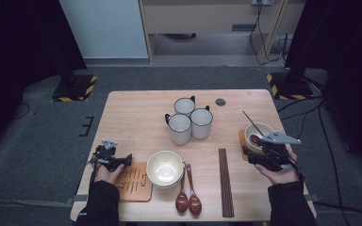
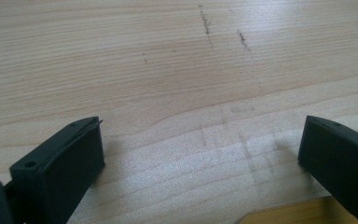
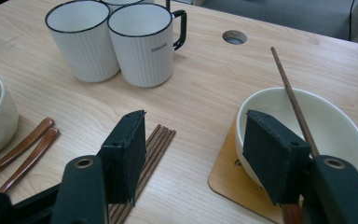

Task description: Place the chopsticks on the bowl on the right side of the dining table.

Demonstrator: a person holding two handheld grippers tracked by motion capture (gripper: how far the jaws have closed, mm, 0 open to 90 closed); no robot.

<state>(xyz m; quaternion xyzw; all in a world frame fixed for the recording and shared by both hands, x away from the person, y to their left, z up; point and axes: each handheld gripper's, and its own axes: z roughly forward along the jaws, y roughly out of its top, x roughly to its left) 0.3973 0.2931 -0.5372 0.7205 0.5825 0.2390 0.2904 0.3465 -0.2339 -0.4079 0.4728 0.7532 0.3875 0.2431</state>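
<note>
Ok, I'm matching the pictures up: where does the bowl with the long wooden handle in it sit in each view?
High view: bowl near the table's right edge, on a wooden coaster.
Right gripper view: bowl at right, partly behind the right-hand jaw.
Shared landmark: chopsticks left of it.

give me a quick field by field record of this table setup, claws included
table: light wooden table
mugs: three white mugs clustered at centre back
left bowl: stacked cream bowls beside a wooden mat
right bowl: cream bowl on a wooden coaster, a brown utensil handle leaning in it
spoons: two wooden spoons near the front edge
chopsticks: bundle of chopsticks lying flat
left claw: open over bare table, holding nothing
right claw: open, near the right bowl
</note>
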